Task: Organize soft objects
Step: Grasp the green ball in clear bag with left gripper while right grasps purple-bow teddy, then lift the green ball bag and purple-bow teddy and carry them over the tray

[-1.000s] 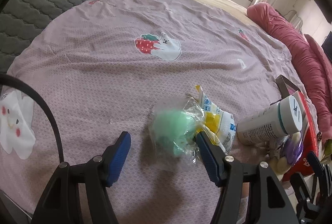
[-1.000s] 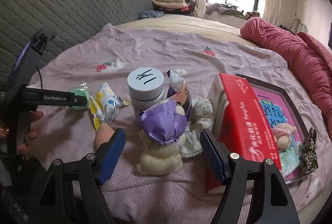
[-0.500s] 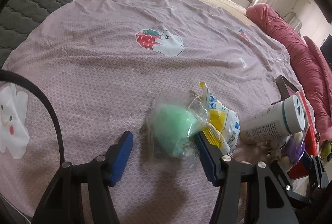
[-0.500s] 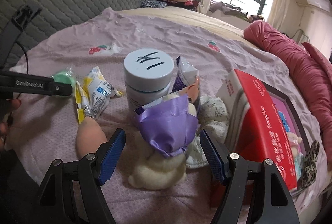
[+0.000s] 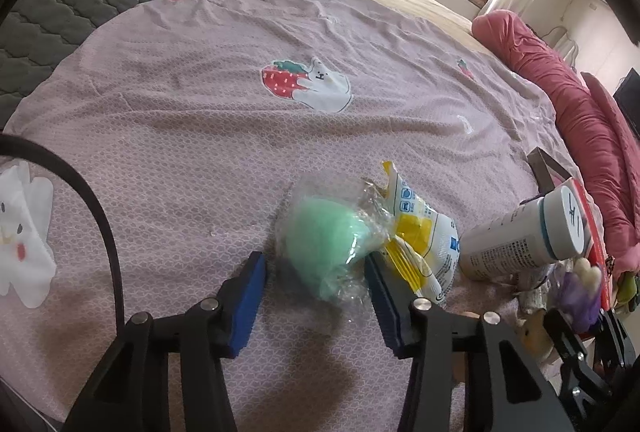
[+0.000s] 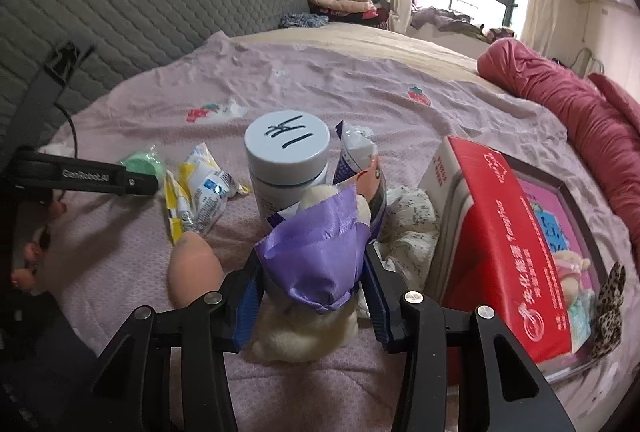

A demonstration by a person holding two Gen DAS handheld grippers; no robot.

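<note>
The right gripper (image 6: 312,288) has just been closing and now pinches the plush toy's (image 6: 308,320) purple satin (image 6: 316,264), which may slide out. The left gripper (image 5: 316,296), also closing, brackets the wrapped green sponge (image 5: 328,244) on the bed (image 5: 192,136), left pad short of it; crinkly film could skid.

The left gripper (image 6: 136,182), reaching in from the left, carries white lettering reading "GenRobot.AI" along its side. The red box (image 6: 508,244) on the right shows "YongHuo" beside white Chinese characters. Handwritten black strokes mark the white jar lid (image 6: 287,140); they are not legible.
</note>
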